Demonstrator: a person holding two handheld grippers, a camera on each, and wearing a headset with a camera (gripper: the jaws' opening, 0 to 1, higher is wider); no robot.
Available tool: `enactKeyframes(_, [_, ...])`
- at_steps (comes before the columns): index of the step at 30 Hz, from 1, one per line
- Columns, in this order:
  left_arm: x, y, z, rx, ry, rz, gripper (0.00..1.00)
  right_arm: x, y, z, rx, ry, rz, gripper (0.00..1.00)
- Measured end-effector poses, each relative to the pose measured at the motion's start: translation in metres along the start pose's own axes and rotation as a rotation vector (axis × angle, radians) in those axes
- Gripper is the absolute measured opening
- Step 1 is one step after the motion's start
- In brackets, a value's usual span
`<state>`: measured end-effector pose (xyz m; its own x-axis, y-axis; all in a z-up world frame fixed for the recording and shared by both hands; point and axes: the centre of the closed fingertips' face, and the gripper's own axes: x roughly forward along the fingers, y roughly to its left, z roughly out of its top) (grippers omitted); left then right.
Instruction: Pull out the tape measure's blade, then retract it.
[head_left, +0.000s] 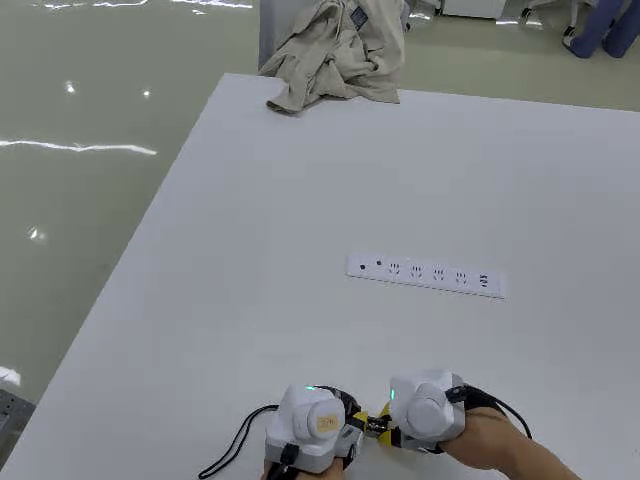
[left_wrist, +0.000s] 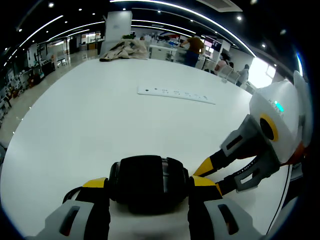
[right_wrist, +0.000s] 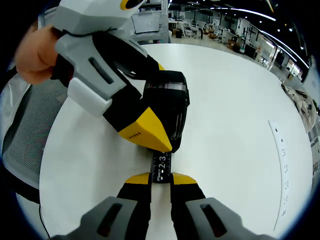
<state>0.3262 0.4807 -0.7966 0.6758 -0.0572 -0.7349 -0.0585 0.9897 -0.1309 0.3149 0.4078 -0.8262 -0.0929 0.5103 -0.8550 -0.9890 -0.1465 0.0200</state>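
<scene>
A black tape measure (left_wrist: 149, 183) sits clamped between the yellow-tipped fingers of my left gripper (left_wrist: 149, 186), low over the white table (head_left: 300, 200). The same tape measure (right_wrist: 167, 107) faces my right gripper (right_wrist: 161, 176), which is shut on the short stretch of blade (right_wrist: 161, 167) sticking out of the case, with the numbers 2 and 3 showing. In the head view the two grippers meet at the table's near edge, the left gripper (head_left: 345, 432) beside the right gripper (head_left: 388, 425), with the tape measure (head_left: 370, 423) mostly hidden between them.
A white power strip (head_left: 425, 275) lies flat mid-table, beyond the grippers. A crumpled beige garment (head_left: 335, 55) rests on the far edge. A black cord (head_left: 235, 450) trails from the left gripper. The table's left edge drops to a glossy floor.
</scene>
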Motion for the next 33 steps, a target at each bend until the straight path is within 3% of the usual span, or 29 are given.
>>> enactKeyframes(33, [0.001,0.0,0.001,0.027,-0.019,-0.004,0.59,0.009,-0.001,0.014,0.024,-0.035,-0.023,0.13])
